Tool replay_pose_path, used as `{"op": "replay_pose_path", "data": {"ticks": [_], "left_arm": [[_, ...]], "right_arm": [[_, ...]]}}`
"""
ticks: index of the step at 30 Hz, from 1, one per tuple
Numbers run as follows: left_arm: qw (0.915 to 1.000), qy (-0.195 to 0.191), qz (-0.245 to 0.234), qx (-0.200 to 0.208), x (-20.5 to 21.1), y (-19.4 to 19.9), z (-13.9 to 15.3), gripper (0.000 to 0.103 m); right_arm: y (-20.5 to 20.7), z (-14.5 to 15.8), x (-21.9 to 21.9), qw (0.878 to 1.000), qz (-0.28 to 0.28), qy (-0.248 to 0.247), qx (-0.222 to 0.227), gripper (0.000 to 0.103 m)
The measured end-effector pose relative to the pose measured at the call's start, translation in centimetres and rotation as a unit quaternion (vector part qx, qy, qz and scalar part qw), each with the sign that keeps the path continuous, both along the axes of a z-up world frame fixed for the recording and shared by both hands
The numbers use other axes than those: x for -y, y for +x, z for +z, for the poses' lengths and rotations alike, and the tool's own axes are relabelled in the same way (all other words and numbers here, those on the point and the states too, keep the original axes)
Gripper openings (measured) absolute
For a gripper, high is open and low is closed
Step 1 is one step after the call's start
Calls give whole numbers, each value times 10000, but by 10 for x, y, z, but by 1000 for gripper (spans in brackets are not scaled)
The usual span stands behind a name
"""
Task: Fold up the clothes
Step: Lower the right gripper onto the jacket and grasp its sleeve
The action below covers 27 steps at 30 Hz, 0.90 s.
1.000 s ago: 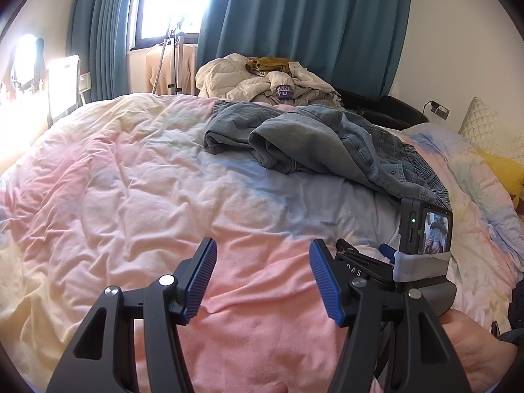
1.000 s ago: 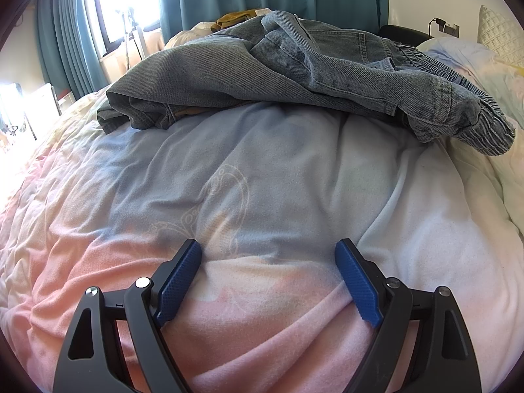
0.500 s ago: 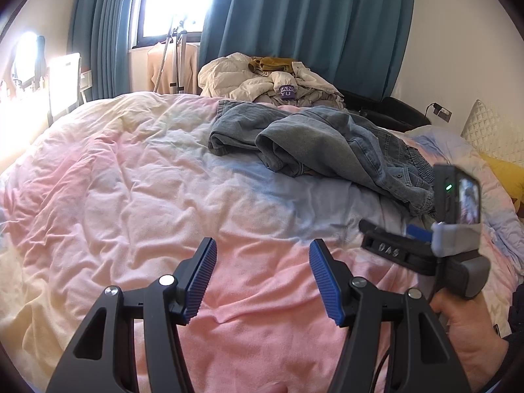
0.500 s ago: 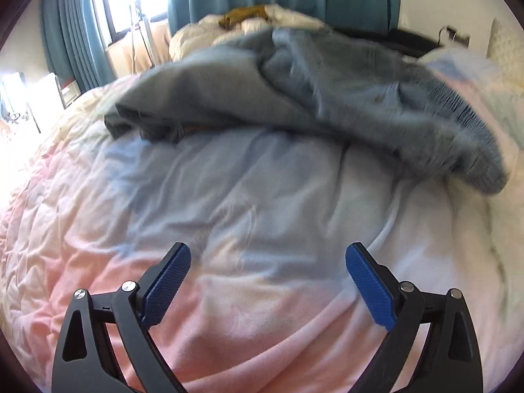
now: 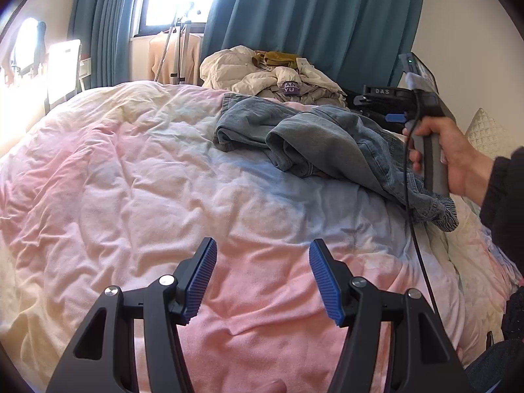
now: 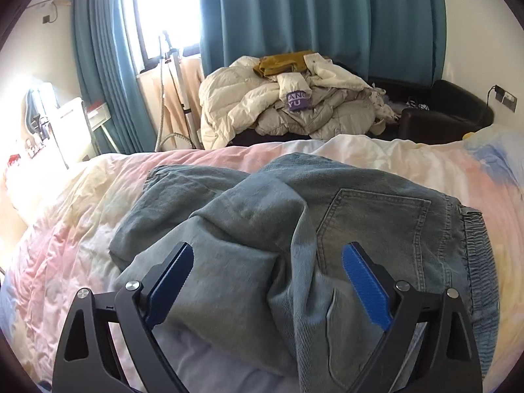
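My left claw (image 5: pixel 262 278) hangs over the pink part of the quilt (image 5: pixel 131 180) with its blue pads apart and only bare bedding between them, touching nothing. My right claw (image 6: pixel 268 278) hovers over the crumpled jeans (image 6: pixel 294 213); its jaws have just eased in a touch from their widest but stand wide apart, and the denim lies under the gap without either pad pressing on it. From the left wrist view I can see the right hand (image 5: pixel 455 157) wrapped round the grey handle of that tool, a dark sleeve behind it and a black cable trailing down across the bedding.

The jeans (image 5: pixel 321 140) lie in a loose heap on the bed, toward its far right side: a rolled leg opening faces me, a back pocket shows face up, and the gathered elastic waistband sits at the right edge of the heap. Nothing here serves as a container; the quilt alone carries the jeans.

Beyond the bed a pile of cream jackets (image 6: pixel 278 104), with a mustard garment on top and a purple label showing, rests on a dark sofa (image 6: pixel 442 114). Teal curtains (image 6: pixel 311 16) hang behind, beside a bright window (image 6: pixel 163 6). A quilted pillow (image 5: pixel 484 134) sits at the right.
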State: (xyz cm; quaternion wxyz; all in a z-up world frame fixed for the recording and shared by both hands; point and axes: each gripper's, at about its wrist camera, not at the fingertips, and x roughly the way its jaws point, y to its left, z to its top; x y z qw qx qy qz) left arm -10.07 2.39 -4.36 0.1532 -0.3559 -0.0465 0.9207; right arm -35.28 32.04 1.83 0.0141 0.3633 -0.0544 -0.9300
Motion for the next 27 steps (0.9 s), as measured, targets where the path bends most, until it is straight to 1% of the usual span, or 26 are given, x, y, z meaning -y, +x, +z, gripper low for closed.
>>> {"op": "replay_pose_path", "data": {"ticks": [2, 5, 6, 8, 9, 10, 11, 12, 13, 14, 15, 17, 20, 23, 27], "left_arm": [[9999, 119, -9, 50, 3, -6, -5, 61], [9984, 519, -77, 202, 8, -19, -13, 61], [9980, 579, -79, 223, 9, -23, -16, 61], [9977, 627, -54, 244, 10, -30, -20, 61], [9974, 647, -82, 293, 10, -34, -23, 61], [9971, 665, -108, 341, 10, -38, -25, 61], [9969, 678, -109, 384, 9, -41, -27, 61], [9966, 705, -95, 409, 10, -42, -29, 61], [9963, 747, -74, 429, 10, -44, -29, 61], [9959, 788, -55, 447, 11, -45, -30, 61], [9956, 824, -51, 441, 12, -44, -29, 61], [9956, 845, -43, 395, 12, -41, -26, 61], [9955, 909, -76, 262, 13, -33, -15, 61], [9902, 1356, -140, 318, 23, -31, -8, 61], [9866, 1598, -137, 293, 28, -25, 0, 61]], "right_arm": [[-25, -7, -8, 9998, 9, -178, 114, 94], [-57, -26, -17, 9984, -103, -334, 454, 93], [-66, -32, -20, 9971, -109, -515, 551, 92], [-76, -41, -20, 9954, -67, -687, 672, 87], [-80, -46, -18, 9945, -35, -691, 782, 83], [-81, -49, -14, 9941, 12, -658, 865, 60], [-81, -52, -10, 9937, 61, -620, 935, 46], [-77, -50, -6, 9947, 70, -550, 861, 43], [-71, -47, -2, 9961, 67, -471, 742, 31], [-63, -43, 1, 9972, 51, -430, 610, 16], [-55, -38, 4, 9978, 18, -415, 518, 12], [-37, -28, 9, 9979, 116, -505, 385, 7], [1, -5, 21, 9985, 391, -378, 103, 5], [55, 19, 32, 9970, 655, -377, -169, 4], [128, 45, 47, 9932, 1054, -257, -414, 4]]}}
